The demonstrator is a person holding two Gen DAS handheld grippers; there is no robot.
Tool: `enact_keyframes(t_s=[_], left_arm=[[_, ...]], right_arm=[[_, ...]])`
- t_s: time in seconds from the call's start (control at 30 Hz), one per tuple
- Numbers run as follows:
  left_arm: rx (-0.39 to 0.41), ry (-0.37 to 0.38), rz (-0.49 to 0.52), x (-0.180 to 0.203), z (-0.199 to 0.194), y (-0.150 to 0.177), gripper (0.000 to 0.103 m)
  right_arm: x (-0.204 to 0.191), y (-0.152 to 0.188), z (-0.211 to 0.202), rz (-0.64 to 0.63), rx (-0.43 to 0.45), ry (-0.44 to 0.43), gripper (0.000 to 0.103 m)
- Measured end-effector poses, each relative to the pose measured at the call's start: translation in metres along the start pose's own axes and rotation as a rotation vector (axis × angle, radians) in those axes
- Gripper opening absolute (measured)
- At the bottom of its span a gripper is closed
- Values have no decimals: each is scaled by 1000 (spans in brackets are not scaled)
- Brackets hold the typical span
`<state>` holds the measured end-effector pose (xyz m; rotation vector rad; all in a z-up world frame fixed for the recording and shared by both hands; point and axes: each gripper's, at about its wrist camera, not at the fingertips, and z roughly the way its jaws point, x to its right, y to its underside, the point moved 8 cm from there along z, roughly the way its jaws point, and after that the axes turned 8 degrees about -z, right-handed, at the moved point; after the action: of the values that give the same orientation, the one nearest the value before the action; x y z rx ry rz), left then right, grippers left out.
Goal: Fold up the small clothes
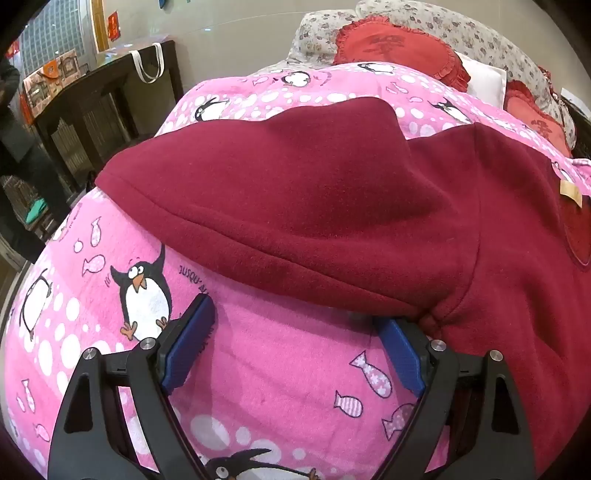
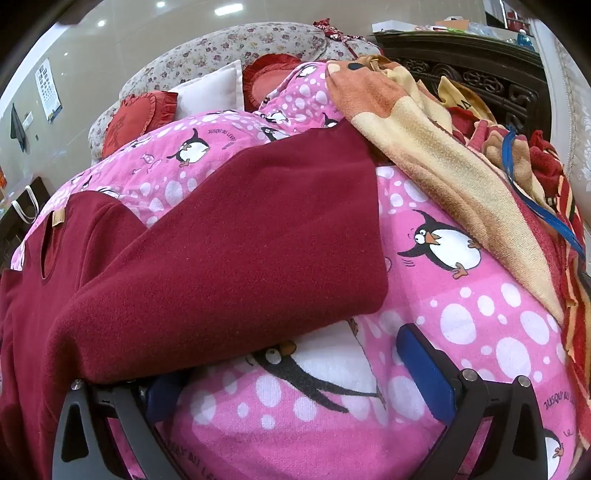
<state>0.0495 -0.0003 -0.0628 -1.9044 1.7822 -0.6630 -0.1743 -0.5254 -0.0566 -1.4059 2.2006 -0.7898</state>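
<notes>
Through the left wrist camera I see my left gripper (image 1: pixel 295 325) released, its two blue pads (image 1: pixel 192 343) spread wide with only the pink penguin blanket (image 1: pixel 280 387) between them. The dark red fleece garment (image 1: pixel 332 206) lies spread on that blanket straight ahead of the fingertips; its near hem runs across just past the tips, and a fold of it sits over the end of the right-hand pad. One sleeve reaches ahead and to the left of the gripper, while the body of the garment falls away to the right, where a small tan label (image 1: pixel 569 192) shows near the neckline. Far ahead, beyond the garment, a red frilled cushion (image 1: pixel 399 51) leans against a floral pillow (image 1: pixel 443 26). Through the right wrist camera my right gripper (image 2: pixel 291 365) is likewise released, holding nothing: the right pad (image 2: pixel 424 373) stands bare over the blanket, and the left pad is mostly hidden under the sleeve edge. The garment stretches ahead and to the left of this gripper, its sleeve running up and away. Ahead and to the right, an orange and cream towel (image 2: pixel 424 147) drapes over a heap of other cloths.
</notes>
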Motion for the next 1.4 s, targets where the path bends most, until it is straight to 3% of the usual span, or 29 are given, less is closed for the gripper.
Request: enact_keyframes(t_s=[0.4, 0.57, 0.73, 1.03, 1.17, 1.3, 1.4], left_arm=[[-14, 2, 2, 3, -1, 1, 88], [-68, 31, 28, 2, -19, 9, 88], [-24, 35, 23, -1, -52, 9, 88], [-36, 72, 26, 6, -83, 14, 88], [-30, 82, 32, 10, -94, 16, 88], [-17, 85, 33, 9, -102, 17, 88], [-10, 92, 29, 10, -106, 16, 88]], right_arm=[[0, 0, 0, 0, 1, 1, 103], [0, 1, 0, 1, 3, 1, 103], [-3, 0, -1, -7, -1, 22, 103], [-17, 3, 4, -36, -126, 68, 103], [-18, 2, 3, -73, -147, 47, 103], [-17, 9, -14, -42, -190, 24, 103], [-22, 8, -41, -35, -173, 6, 103]])
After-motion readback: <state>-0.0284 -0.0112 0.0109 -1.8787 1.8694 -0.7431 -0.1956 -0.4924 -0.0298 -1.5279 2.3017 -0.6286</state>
